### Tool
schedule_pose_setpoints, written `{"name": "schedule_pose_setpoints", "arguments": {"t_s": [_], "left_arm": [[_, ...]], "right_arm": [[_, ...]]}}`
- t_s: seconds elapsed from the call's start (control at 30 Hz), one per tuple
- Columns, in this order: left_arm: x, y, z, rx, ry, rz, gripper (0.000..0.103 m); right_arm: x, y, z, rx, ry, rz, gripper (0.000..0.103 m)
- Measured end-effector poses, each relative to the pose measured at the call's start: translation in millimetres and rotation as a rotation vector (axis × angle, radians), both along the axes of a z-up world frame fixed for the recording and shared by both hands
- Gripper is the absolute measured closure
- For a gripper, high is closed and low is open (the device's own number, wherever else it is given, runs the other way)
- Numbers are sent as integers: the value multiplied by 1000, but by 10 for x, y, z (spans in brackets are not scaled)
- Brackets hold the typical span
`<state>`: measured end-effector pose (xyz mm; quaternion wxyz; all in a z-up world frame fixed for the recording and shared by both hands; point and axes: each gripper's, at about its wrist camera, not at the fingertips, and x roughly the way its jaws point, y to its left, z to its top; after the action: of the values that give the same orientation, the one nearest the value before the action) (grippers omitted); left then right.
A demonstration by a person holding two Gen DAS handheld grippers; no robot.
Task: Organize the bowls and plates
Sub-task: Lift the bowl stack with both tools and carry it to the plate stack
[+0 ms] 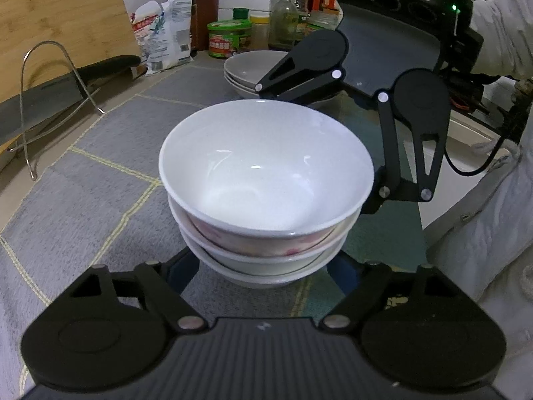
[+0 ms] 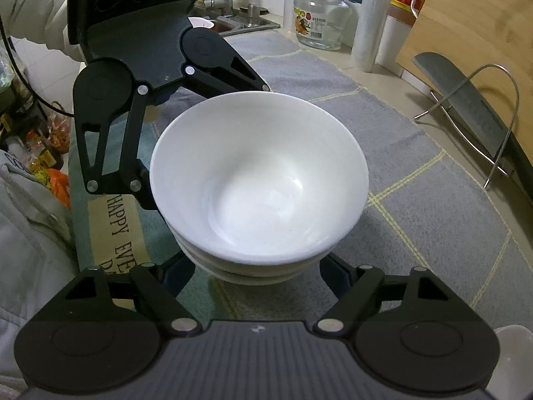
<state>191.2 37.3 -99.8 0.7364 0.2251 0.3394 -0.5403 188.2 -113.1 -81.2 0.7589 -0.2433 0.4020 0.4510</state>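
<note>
A stack of three white bowls (image 1: 266,180) stands on the grey mat, the top one plain white, the ones below with pink pattern; it also shows in the right wrist view (image 2: 260,180). My left gripper (image 1: 263,273) has a finger on each side of the stack's base, jaws spread wide. My right gripper (image 2: 256,273) straddles the base from the opposite side, jaws also wide. Each gripper appears across the stack in the other's view: the right one (image 1: 319,153) and the left one (image 2: 206,146). The fingertips are hidden behind the bowls. A stack of grey-white plates (image 1: 253,70) sits behind.
A wire rack (image 1: 50,100) with a cleaver and a bamboo board (image 1: 60,10) stands at the left. Bottles, jars and bags (image 1: 233,33) line the back wall. A glass jar (image 2: 319,16) and sink (image 2: 240,23) lie beyond. The counter edge runs beside the person's white sleeve.
</note>
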Motion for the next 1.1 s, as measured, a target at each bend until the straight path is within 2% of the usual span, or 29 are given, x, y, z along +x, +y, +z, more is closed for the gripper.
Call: {"name": "schedule_pose_setpoints", "arguments": {"t_s": [0.53, 1.1], "left_arm": [[89, -41, -19, 7, 57, 14, 19], [75, -92, -14, 34, 43, 15, 19]], "right_arm": [[64, -41, -35, 43, 41, 14, 17], [31, -35, -17, 33, 35, -4, 18]]}}
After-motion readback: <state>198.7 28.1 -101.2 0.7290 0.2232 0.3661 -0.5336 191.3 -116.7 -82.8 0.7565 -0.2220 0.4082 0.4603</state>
